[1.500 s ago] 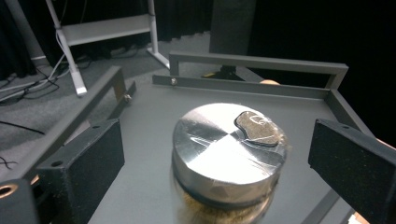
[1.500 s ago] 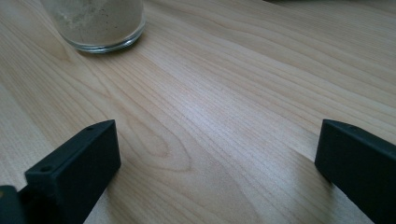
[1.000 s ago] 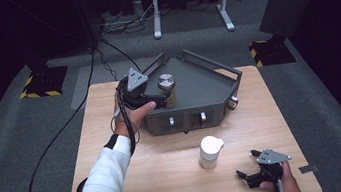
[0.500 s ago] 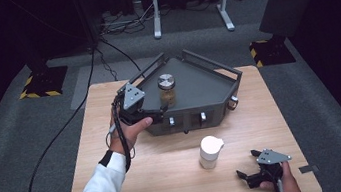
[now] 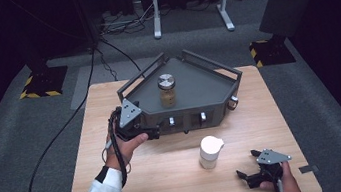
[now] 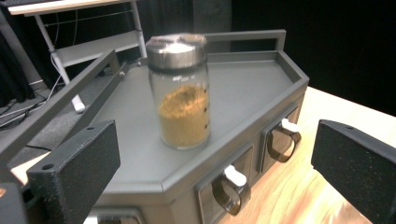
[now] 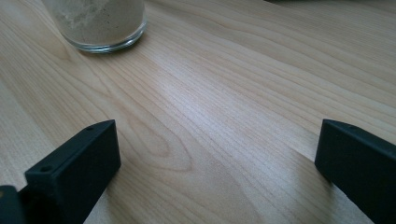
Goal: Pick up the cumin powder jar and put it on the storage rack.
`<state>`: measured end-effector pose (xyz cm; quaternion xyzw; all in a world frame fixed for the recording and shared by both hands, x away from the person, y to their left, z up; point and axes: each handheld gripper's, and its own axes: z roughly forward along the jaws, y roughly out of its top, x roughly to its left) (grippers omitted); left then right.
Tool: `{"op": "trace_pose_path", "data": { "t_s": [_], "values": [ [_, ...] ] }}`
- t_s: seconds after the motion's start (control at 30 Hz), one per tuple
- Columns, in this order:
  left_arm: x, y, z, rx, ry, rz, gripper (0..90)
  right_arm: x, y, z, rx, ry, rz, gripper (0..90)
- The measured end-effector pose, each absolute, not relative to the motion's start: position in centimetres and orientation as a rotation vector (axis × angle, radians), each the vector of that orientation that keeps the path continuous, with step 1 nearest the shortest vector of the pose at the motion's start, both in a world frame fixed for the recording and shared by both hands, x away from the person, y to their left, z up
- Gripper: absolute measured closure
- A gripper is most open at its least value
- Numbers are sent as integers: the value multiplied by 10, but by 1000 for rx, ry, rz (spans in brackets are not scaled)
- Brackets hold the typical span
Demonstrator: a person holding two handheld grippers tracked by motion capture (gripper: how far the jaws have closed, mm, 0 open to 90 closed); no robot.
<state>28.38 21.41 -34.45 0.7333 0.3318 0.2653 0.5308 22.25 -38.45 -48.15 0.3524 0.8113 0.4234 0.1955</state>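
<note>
I find my left claw (image 5: pixel 156 132) wide open and empty, just off the front left corner of the grey tray (image 5: pixel 209 95). The spice jar (image 5: pixel 167 91) stands upright on the tray top — brown powder inside, metal lid on. My right claw (image 5: pixel 249 177) rests wide open at the surface's near right corner, empty — the white jar (image 5: pixel 210 152) stands near it.

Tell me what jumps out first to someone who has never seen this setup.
A glass spice jar of orange-brown powder with a metal lid stands upright on top of the grey angular drawer cabinet at the table's far side. The left tongs hang open just in front of the cabinet. A white-capped jar stands on the bare wood nearer the open right tongs.
</note>
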Motion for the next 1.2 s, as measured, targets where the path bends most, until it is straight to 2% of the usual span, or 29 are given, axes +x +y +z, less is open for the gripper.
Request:
{"op": "trace_pose_path", "data": {
  "t_s": [0.4, 1.2],
  "values": [
    [265, 226, -372, 1783, 796, 617, 11, 223, -385, -481, 986, 2275, 1187, 0],
    [241, 224, -420, 1859, 846, 563, 11, 222, -384, -482, 982, 2273, 1186, 3]
  ]
}}
